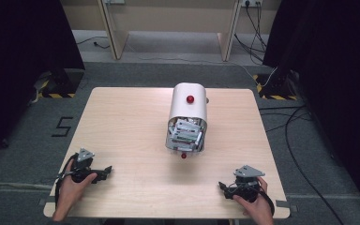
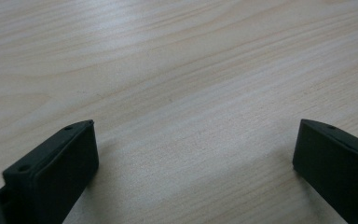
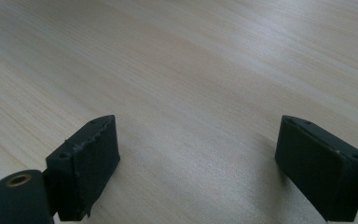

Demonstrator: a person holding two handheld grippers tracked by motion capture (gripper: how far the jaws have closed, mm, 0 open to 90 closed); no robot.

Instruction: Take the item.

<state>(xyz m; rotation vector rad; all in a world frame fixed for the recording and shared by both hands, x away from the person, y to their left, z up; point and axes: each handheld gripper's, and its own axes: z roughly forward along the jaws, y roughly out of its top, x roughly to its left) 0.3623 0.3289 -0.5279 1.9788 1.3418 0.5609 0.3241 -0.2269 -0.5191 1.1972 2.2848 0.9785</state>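
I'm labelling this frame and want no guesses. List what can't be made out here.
- Box contents, high view: grey parts in its open front, too small to identify.
- Box's back and underside, high view: hidden by its own white shell.
- Red ball under the front edge, high view: too small to tell if attached.
- Left gripper and right gripper, gripper views: jaws wide apart, lower parts cut off by the bottom edge.

pale wood-grain table (image 1: 122,122), white container (image 1: 188,110), red knob (image 1: 190,99)

One counter (image 1: 122,122) carries one white round-topped box (image 1: 187,110) with two red knobs (image 1: 190,99). Two hands (image 1: 72,185) hold two grippers (image 1: 104,170), each with two black jaws.
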